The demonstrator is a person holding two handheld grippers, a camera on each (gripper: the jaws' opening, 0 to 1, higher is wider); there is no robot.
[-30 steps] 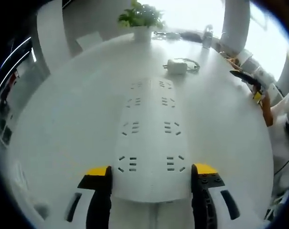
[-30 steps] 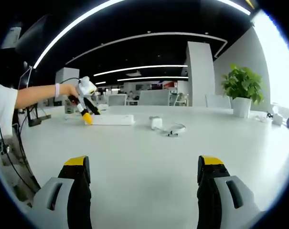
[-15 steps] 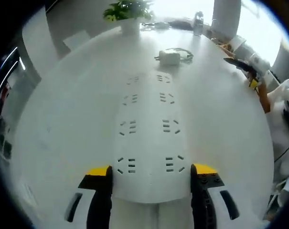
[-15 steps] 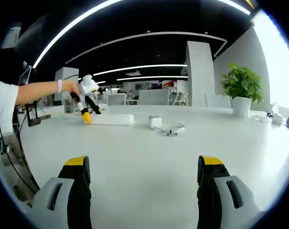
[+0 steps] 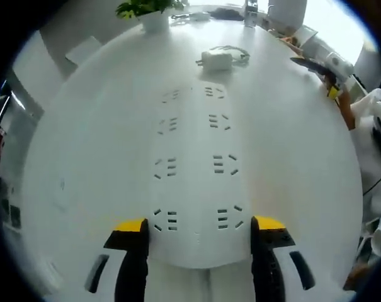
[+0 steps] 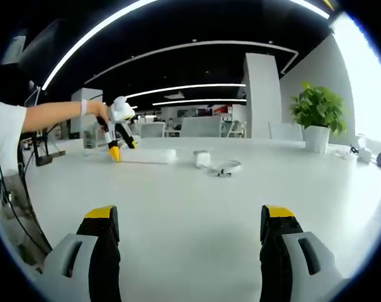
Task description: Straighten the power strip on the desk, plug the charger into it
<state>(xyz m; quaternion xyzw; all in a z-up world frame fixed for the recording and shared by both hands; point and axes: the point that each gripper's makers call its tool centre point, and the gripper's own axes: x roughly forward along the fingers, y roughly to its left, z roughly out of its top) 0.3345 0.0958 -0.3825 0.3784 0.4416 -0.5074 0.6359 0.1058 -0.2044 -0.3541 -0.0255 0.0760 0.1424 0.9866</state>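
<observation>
Power strip (image 5: 196, 170) held at its near end, flat on the white desk (image 5: 83, 157).
Left gripper (image 5: 198, 229): jaws clamped on the strip's sides. Right gripper (image 6: 189, 220): jaws apart, holding nothing. Charger (image 5: 214, 60) with coiled cable lies past the strip's far end, open desk all round; potted plant (image 6: 317, 119) at the far edge. No readable writing.

A wide white desk (image 6: 196, 207) spreads across the right gripper view, its surface bare and glossy. Beyond it lies a dim open-plan office — a dark ceiling crossed by long curved light strips (image 6: 196, 45), a white square column (image 6: 264, 94), pale chairs (image 6: 203, 128) along the far edge. A potted green plant (image 6: 316, 113) in a white pot stands near the bright window (image 6: 366, 82) side. In the left gripper view the same plant (image 5: 146, 9) sits at the desk's far edge — daylight washes out the area behind it.
</observation>
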